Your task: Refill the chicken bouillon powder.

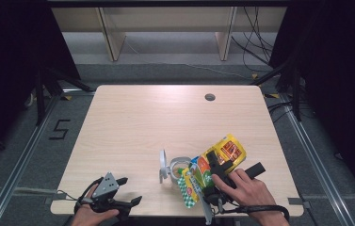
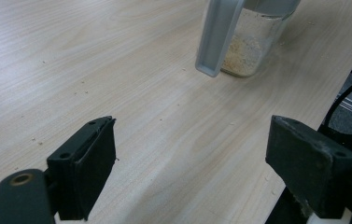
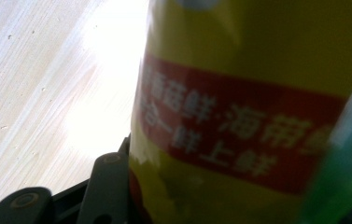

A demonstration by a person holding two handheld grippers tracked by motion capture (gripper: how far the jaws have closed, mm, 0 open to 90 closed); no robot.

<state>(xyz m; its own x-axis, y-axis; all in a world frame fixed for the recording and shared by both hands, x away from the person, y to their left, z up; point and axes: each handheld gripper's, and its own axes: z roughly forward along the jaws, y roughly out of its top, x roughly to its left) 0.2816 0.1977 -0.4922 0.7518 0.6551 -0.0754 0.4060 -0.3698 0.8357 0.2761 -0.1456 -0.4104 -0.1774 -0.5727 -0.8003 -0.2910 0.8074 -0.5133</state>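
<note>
While clamped on the yellow packet [image 1: 222, 153], holds it slanted over the near-right part of the surface [image 1: 156, 117]: so reads the right gripper [image 1: 216, 168], backed by the right hand [image 1: 243, 186]. Confirmed in the right gripper view, with the packet's yellow and red face [image 3: 257, 93] pressed close against the one finger visible [image 3: 110, 186]; judged a firm grasp on the packet, not a loose rest.

Long axis of the packet: from far-right, high end, down to near-left, low end. Low end, green and chequered, sits just beside the glass jar [image 1: 180, 165] on its near-right side, and cannot be told as touching or apart. Jar upright, hinged lid [image 1: 163, 162] swung open to the left, mouth clear, pale crumbs at the bottom [image 2: 253, 46].

Deciding relation: jar mouth lies left of and just beyond the packet's low end. Judged need: carry the low end a little left and up over the rim before tipping further; otherwise likely spill on the surface.

Left gripper [image 1: 130, 189] at the near-left edge, well apart from the jar, fingers [image 2: 89, 163] spread wide and grasping nothing. Pointed towards the jar and the nearer of the two to its lid side; judged free to steady it.
</note>
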